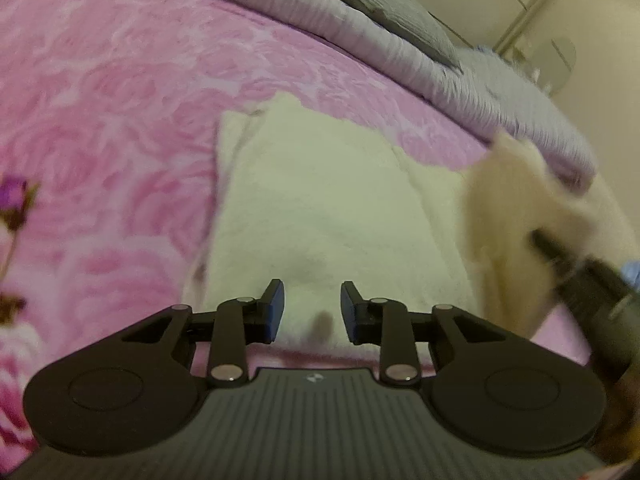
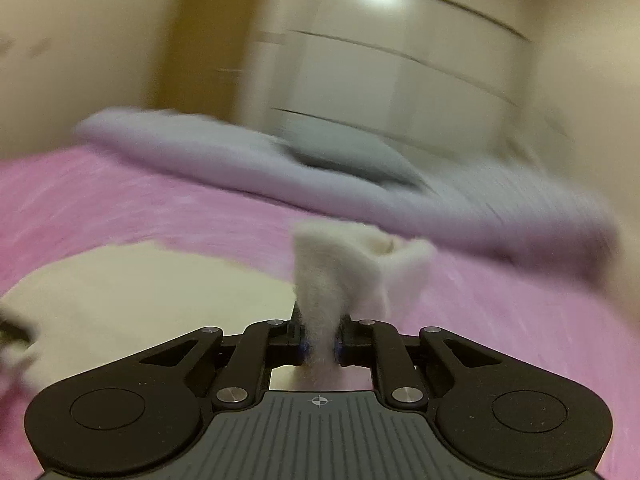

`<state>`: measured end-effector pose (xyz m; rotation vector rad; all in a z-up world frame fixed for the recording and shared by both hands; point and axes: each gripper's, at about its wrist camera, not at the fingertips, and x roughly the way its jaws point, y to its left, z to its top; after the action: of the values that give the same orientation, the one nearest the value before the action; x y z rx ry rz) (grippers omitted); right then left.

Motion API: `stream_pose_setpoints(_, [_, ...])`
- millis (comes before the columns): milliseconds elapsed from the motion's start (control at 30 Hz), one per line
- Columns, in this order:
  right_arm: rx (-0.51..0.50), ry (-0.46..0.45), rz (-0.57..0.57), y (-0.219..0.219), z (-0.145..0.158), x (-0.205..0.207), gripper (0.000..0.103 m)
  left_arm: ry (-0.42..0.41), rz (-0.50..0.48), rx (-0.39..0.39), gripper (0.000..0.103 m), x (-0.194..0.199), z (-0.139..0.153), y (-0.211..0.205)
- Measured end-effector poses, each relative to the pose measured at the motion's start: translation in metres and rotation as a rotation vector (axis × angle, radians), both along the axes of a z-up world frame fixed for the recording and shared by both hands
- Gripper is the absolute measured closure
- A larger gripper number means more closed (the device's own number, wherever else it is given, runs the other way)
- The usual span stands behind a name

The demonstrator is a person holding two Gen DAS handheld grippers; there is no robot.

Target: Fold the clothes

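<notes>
On pink bedspread point(image 1: 120, 100), fuzzy cream garment point(image 1: 320, 208) lies flat.

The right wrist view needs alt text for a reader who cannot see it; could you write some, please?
The right tool is shut on a raised fold of a fuzzy cream garment, the rest lying on a pink bedspread. Behind, blurred, lie a lilac blanket and a grey pillow.

A fuzzy cream fleece garment point(image 1: 320, 208) lies on a plush pink bedspread point(image 1: 120, 100) with a raised rose pattern, beside a ribbed grey cloth blanket point(image 1: 360, 28). Matt black plastic grippers point(image 1: 312, 312) carry shiny metal rivets; glossy cream wardrobe doors point(image 2: 400, 60) reflect light.
</notes>
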<state>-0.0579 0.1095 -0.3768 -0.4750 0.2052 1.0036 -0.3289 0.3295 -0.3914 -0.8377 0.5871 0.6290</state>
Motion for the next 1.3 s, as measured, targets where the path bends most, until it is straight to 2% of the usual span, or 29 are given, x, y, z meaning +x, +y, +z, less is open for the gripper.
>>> stream_pose_setpoints(133, [-0.180,-0.085,0.212,0.028,-0.039,-0.062,0.090,-0.051,0.030,-0.063,0.078,-0.015,-0.004,0.004])
stream_pose_setpoints(167, [-0.236,-0.087,0.243,0.033,-0.051,-0.070,0.085,-0.059,0.035,-0.075,0.078,-0.018,-0.005,0.004])
stream_pose_setpoints(200, [-0.272,-0.100,0.274,0.036,-0.060,-0.077,0.068,-0.066,0.040,-0.086,0.078,-0.020,-0.005,0.004])
stream_pose_setpoints(267, [-0.322,-0.151,0.327,0.036,-0.069,-0.093,0.044,-0.085,0.040,-0.103,0.078,-0.021,-0.004,0.004])
stream_pose_setpoints(300, [-0.329,-0.146,0.339,0.034,-0.067,-0.095,0.043,-0.096,0.039,-0.111,0.078,-0.021,-0.003,0.004])
stream_pose_setpoints(367, [-0.319,-0.063,0.360,0.026,-0.056,-0.088,0.043,-0.116,0.037,-0.126,0.078,-0.021,-0.001,0.004])
stream_pose_setpoints(467, [-0.245,0.183,0.387,0.010,-0.025,-0.053,0.043,-0.160,0.025,-0.155,0.076,-0.016,0.003,0.005])
stream_pose_setpoints(533, [-0.170,0.352,0.343,0.007,0.002,-0.024,0.043,-0.192,0.014,-0.175,0.074,-0.009,0.005,0.010])
stream_pose_setpoints(633, [-0.088,0.595,0.202,0.003,0.022,0.047,0.043,-0.211,-0.007,-0.215,0.073,0.012,0.002,0.023])
stream_pose_setpoints(767, [-0.085,0.839,0.100,0.014,0.015,0.133,0.044,-0.230,-0.029,-0.278,0.072,0.044,-0.006,0.048])
stream_pose_setpoints(900, [-0.026,1.078,0.136,0.036,-0.002,0.189,0.044,-0.260,-0.013,-0.357,0.070,0.070,-0.021,0.075])
stream_pose_setpoints(1000, [0.039,1.219,0.147,0.055,-0.022,0.218,0.044,-0.293,-0.005,-0.424,0.069,0.085,-0.035,0.090])
stream_pose_setpoints(1133, [0.073,1.333,0.172,0.072,-0.035,0.248,0.044,-0.349,-0.001,-0.483,0.067,0.100,-0.048,0.097])
stream_pose_setpoints(1267, [0.061,1.390,0.201,0.094,-0.049,0.259,0.046,-0.367,-0.026,-0.461,0.069,0.111,-0.052,0.097])
stream_pose_setpoints(1300, [0.055,1.388,0.204,0.093,-0.048,0.258,0.046,-0.364,-0.036,-0.443,0.079,0.112,-0.051,0.097])
